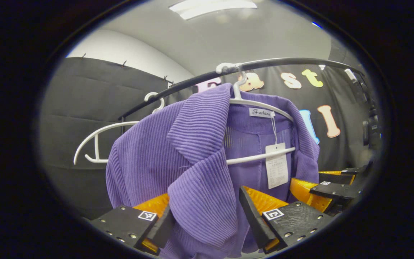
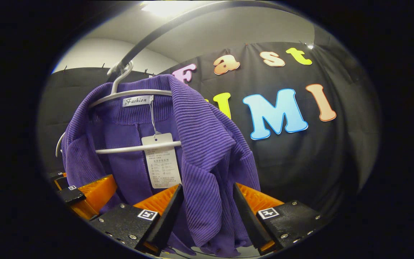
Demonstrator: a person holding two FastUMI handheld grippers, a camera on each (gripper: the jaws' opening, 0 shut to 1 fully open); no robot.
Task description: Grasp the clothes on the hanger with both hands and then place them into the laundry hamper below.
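Here's the cardigan (image 1: pixel 178 158), purple and finely ribbed, draped on a white hanger (image 1: pixel 261 158) with its front flaps folded open and hanging in soft vertical folds. Inside the neck sits a small sewn label (image 1: pixel 262 113), and below that label a white paper tag (image 1: pixel 277 165) dangles on a string across the hanger's lower bar. The hanger's hook loops over a dark rail (image 1: pixel 282 62) just above the cardigan.

In the left gripper view, the left gripper (image 1: pixel 207 219) has one front flap between its fingers; the jaws stand apart, the fabric hanging loosely in the gap, not clamped. The right gripper (image 1: pixel 331 187) shows beside the cardigan's far edge. In the right gripper view, the right gripper (image 2: pixel 207 212) straddles the other flap of the cardigan (image 2: pixel 199 144), jaws likewise spread, cloth loose between them. Another white hanger (image 1: pixel 95 144) hangs bare on the rail beyond the cardigan's shoulder.
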